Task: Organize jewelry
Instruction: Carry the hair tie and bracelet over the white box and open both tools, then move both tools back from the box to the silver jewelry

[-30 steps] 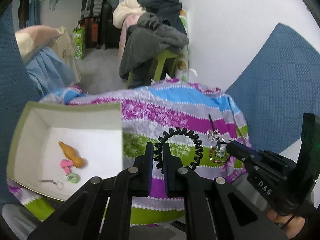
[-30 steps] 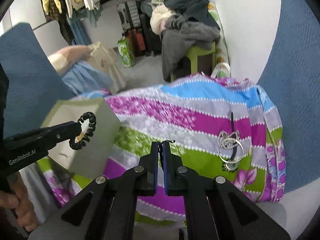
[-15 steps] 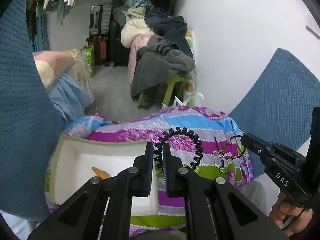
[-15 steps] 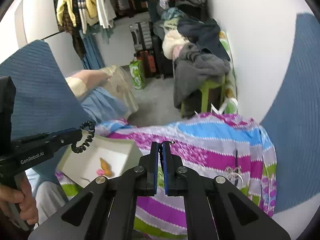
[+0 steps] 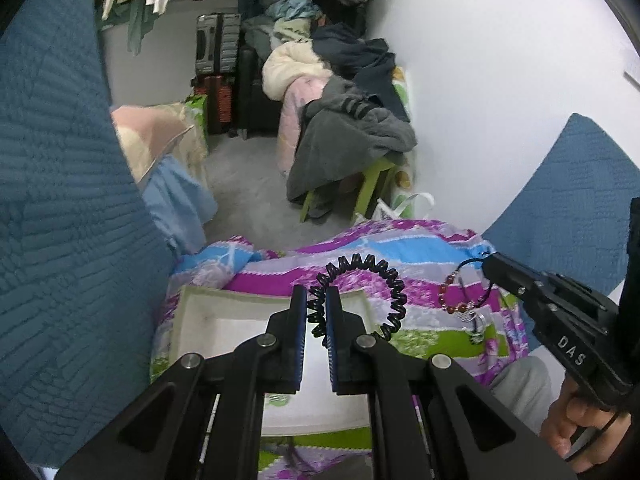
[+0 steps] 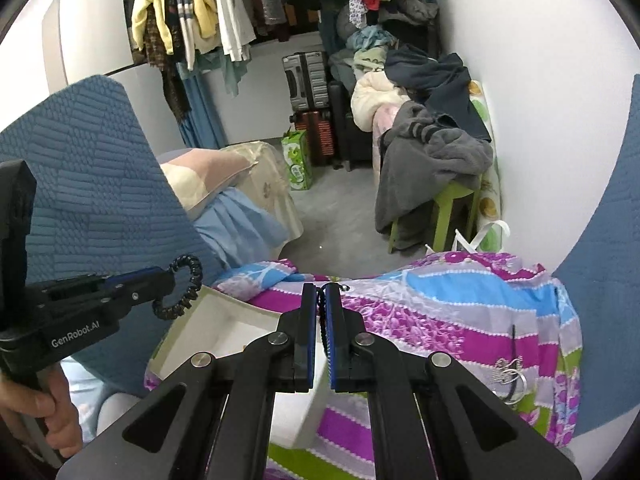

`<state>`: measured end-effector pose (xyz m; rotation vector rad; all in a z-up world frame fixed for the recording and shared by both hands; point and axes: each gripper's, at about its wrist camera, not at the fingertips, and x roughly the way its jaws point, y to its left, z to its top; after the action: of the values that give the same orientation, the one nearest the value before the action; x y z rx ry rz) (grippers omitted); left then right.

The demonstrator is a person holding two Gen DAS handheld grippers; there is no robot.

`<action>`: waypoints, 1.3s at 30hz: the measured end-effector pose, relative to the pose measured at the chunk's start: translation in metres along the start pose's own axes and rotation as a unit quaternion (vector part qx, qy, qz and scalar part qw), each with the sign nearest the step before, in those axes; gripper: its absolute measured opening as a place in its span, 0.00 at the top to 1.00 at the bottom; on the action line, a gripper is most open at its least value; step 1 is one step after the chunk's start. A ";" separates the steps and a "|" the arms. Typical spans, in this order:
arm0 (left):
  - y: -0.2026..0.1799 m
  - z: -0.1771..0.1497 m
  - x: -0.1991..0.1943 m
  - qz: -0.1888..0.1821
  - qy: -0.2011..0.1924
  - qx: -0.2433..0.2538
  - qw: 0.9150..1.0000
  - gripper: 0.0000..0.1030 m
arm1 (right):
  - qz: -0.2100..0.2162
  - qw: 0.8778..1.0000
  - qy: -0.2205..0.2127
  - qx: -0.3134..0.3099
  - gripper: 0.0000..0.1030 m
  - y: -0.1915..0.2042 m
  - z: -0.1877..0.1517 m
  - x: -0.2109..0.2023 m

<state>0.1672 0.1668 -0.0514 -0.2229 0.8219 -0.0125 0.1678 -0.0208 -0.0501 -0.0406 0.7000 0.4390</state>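
Observation:
My left gripper is shut on a black coiled hair tie and holds it in the air above the white box. It also shows in the right wrist view with the hair tie. My right gripper is shut on a thin black cord; in the left wrist view a beaded bracelet hangs from it. Silver rings and a black clip lie on the striped cloth.
The white box sits at the left of the striped cloth over a lap. Blue quilted cushions stand on both sides. A green stool with piled clothes, suitcases and hanging garments fill the room beyond.
Both grippers have risen well above the cloth and tilted up, so more of the room shows. The bracelet has been lifted off the cloth. The hair tie stays gripped.

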 end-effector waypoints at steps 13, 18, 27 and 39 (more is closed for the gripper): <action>0.066 -0.051 0.057 -0.003 0.055 -0.031 0.998 0.92 | -0.017 0.998 0.054 0.028 0.98 0.024 -0.050 0.059; 0.079 -0.071 0.082 -0.003 0.082 -0.038 0.996 0.92 | -0.010 0.996 0.087 0.022 0.98 0.032 -0.077 0.082; 0.077 -0.095 0.091 -0.007 0.097 -0.048 0.994 0.91 | 0.016 0.991 0.129 0.037 0.95 0.029 -0.099 0.099; 0.060 -0.064 0.027 0.027 0.026 -0.055 0.998 0.32 | 0.026 0.999 0.045 0.001 0.74 0.029 -0.041 0.034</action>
<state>0.1345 0.2101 -0.1253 -0.3046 0.8806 0.0777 0.1532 0.0112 -0.0998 -0.0411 0.7904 0.4881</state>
